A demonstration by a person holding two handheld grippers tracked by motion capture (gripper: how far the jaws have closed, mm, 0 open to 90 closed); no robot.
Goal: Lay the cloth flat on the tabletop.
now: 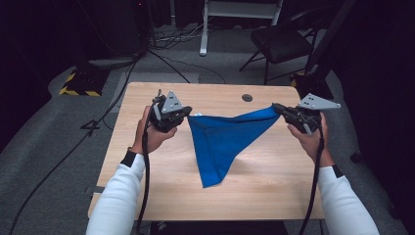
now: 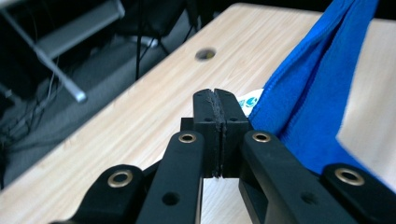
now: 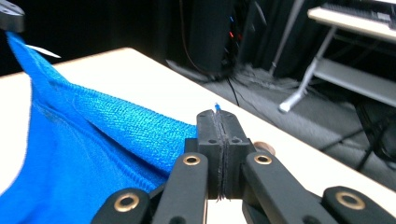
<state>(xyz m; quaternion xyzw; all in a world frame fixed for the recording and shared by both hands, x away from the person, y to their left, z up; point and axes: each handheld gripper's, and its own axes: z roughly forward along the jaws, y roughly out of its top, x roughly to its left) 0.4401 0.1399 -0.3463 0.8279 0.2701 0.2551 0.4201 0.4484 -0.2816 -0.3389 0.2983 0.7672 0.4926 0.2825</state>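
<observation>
Blue cloth stretched between two tools above the desk

The left tool (image 1: 188,114) and right tool (image 1: 277,108) each pinch a top corner of the blue cloth (image 1: 222,139); its upper edge runs side to side near the desk's (image 1: 161,196) far edge, its point hanging toward the near edge.

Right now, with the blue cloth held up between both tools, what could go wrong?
1. Each tool grips only a corner tip of the blue cloth; at the right tool just a sliver of blue shows above the closed pads, so a stronger pull may slip it free.
2. At the left tool the white label sits beside the pads; the grip may catch that instead.
3. The hanging point may drag on the table.
</observation>
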